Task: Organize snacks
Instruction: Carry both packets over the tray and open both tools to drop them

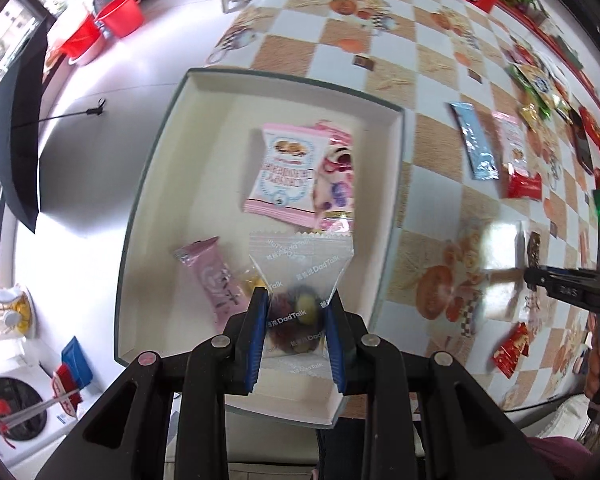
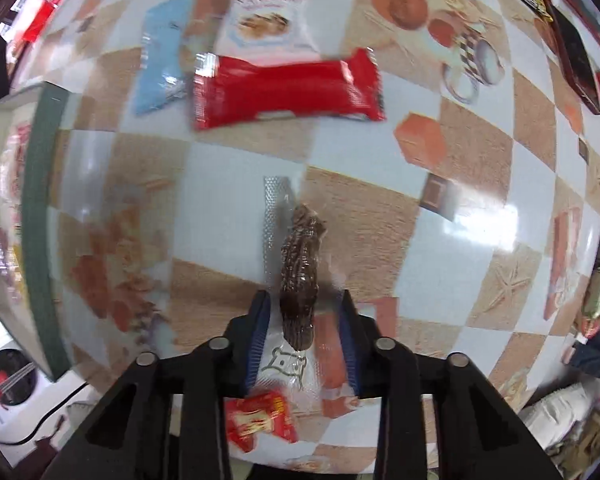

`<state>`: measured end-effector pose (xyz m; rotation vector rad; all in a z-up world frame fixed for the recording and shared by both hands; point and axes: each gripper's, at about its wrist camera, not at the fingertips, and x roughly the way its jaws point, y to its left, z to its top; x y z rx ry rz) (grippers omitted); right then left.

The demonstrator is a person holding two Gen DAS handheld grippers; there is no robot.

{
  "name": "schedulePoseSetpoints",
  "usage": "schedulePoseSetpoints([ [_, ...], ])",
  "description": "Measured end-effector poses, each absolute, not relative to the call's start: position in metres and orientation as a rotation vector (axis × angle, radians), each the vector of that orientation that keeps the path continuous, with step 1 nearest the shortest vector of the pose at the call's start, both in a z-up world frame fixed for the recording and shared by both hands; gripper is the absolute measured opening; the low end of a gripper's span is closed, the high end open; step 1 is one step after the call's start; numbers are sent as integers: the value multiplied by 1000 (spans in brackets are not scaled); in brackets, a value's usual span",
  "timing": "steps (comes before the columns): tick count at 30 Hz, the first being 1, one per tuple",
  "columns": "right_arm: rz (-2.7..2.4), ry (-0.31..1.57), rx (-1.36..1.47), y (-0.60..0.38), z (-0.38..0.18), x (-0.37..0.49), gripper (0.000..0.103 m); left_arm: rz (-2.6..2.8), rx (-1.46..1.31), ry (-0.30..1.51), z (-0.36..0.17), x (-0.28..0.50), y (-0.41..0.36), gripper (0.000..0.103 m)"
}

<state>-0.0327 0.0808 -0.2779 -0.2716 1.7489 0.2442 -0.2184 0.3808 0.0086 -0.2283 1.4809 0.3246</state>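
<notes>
Over the white box (image 1: 156, 184) my left gripper (image 1: 296, 308) points straight down, shut on a clear "DadTalk" packet (image 1: 300, 264) of dried fruit. Inside the box lie a pink biscuit packet (image 1: 284, 172), a pink-purple packet (image 1: 336, 176) and a pink bar (image 1: 216, 284). In the right wrist view my right gripper (image 2: 304, 302) is low over the checked tablecloth (image 2: 380, 208). It is shut on a clear packet with a dark brown snack (image 2: 300, 272). The left wrist view shows the right gripper (image 1: 530, 276) blurred, right of the box.
Loose snacks lie on the table: a red packet (image 2: 284, 92), a blue packet (image 2: 160, 68), a pink-white biscuit packet (image 2: 268, 12), a small red packet (image 2: 260, 420). Further packets are piled at the far right (image 1: 540, 88). The box sits at the table's edge; an umbrella (image 1: 20, 140) stands on the floor.
</notes>
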Motion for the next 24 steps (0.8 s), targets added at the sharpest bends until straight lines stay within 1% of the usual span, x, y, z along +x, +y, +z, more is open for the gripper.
schedulePoseSetpoints([
  [1, 260, 1748, -249, 82, -274, -33, 24, 333, -240, 1476, 8, -219, 385, 30],
  [2, 285, 1744, -219, 84, -269, -33, 15, 339, -248, 1469, 8, -219, 388, 30],
  [3, 309, 1743, -199, 88, -263, -33, 14, 346, -254, 1464, 8, -220, 391, 30],
  [10, 384, 1709, -205, 123, -238, -27, 14, 373, -309, 1444, 5, -229, 409, 30],
  [13, 391, 1740, -136, 124, -235, -22, 14, 385, -331, 1440, 2, -235, 417, 30],
  [15, 442, 1717, -139, 137, -222, -18, 14, 393, -343, 1443, -2, -238, 421, 30],
  [21, 652, 1666, -179, 212, -188, -18, 14, 407, -365, 1455, -12, -245, 430, 30],
  [24, 739, 1668, -209, 255, -188, -35, 14, 412, -378, 1461, -15, -249, 432, 30],
])
